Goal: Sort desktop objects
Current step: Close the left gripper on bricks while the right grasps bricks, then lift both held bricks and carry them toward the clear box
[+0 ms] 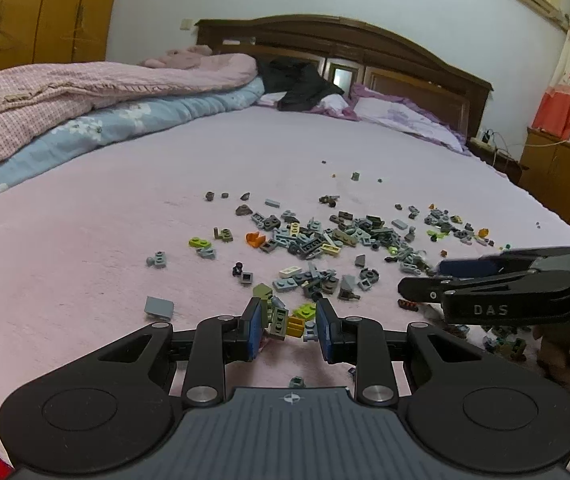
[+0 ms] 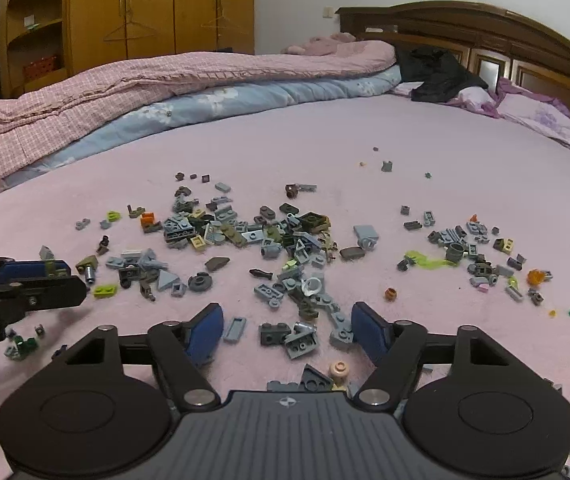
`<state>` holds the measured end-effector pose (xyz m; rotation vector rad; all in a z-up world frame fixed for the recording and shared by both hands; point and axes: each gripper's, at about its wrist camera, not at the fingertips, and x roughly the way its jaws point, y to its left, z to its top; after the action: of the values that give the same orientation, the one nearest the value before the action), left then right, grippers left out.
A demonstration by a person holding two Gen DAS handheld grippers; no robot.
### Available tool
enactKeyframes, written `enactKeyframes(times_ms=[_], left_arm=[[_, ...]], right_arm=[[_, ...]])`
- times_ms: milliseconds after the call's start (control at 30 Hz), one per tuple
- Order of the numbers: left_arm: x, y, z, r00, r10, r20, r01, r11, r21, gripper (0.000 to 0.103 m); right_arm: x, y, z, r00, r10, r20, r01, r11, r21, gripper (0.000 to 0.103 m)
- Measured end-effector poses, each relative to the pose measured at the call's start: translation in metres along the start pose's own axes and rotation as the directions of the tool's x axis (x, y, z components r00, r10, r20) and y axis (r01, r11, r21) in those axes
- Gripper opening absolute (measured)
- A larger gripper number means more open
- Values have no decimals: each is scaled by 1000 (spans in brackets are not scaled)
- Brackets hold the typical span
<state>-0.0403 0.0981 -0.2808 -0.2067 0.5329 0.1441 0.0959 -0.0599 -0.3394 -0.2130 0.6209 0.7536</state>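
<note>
- Sorting looks barely started, I'd guess: the toy bricks [image 2: 245,236] are one mixed scatter on the pink bedsheet [image 2: 465,152], colours jumbled, no clear groups or bins in view.
- Left gripper [image 1: 290,322], at 6 o'clock in its own view, has its jaws part-closed around a small olive and yellow brick cluster [image 1: 281,320]; can't tell whether it's actually pinching it.
- Right gripper [image 2: 287,330] is wide open, holding nothing, low over grey plates [image 2: 285,338].
- Orange brick [image 1: 255,239] sits around 11 o'clock from the pile's middle.
- Pretty much everything's left to do.
</note>
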Motion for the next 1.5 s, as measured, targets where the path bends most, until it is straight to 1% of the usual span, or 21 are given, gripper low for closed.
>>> enactKeyframes(times_ms=[33,100,133,167,200,400,533,733,967,1233,1367,1500], left_arm=[[0,0,0,1000,-4,1,4,1000,-4,29],[0,-1,0,1000,-12,2,12,1000,-12,29],[-1,-2,0,1000,-16,2,16,1000,-11,29],[-1,-4,0,1000,-18,3,18,1000,-7,29],[-2,-5,0,1000,-20,4,20,1000,-4,29],[-6,-14,6,999,-40,20,39,999,14,29],[-8,-25,12,997,-65,34,64,997,35,29],[-10,-44,20,992,-119,49,115,991,72,29],[-14,-71,28,979,-195,64,186,976,117,29],[-16,-106,32,957,-283,67,268,948,170,29],[-16,-125,31,946,-318,67,301,934,193,29],[-17,-134,29,941,-333,62,314,926,207,29]], right_arm=[[0,-1,-1,1000,0,-1,0,1000,12,51],[-1,-2,-3,1000,-5,1,5,999,40,40],[-2,-3,-4,1000,-12,2,12,999,50,33],[-2,-3,-4,1000,-20,2,19,998,59,17],[-2,-4,-5,1000,-25,2,24,998,63,16],[-11,-5,-5,999,-28,20,27,997,76,16],[-30,-7,-3,999,-12,42,8,996,87,16],[-66,-14,-3,997,-3,74,-7,991,135,16],[-107,-24,-5,992,-42,116,23,987,162,16],[-151,-31,-14,981,-108,161,82,983,161,16],[-170,-36,-20,975,-142,173,114,980,162,16],[-179,-48,-33,975,-166,147,136,972,191,16]])
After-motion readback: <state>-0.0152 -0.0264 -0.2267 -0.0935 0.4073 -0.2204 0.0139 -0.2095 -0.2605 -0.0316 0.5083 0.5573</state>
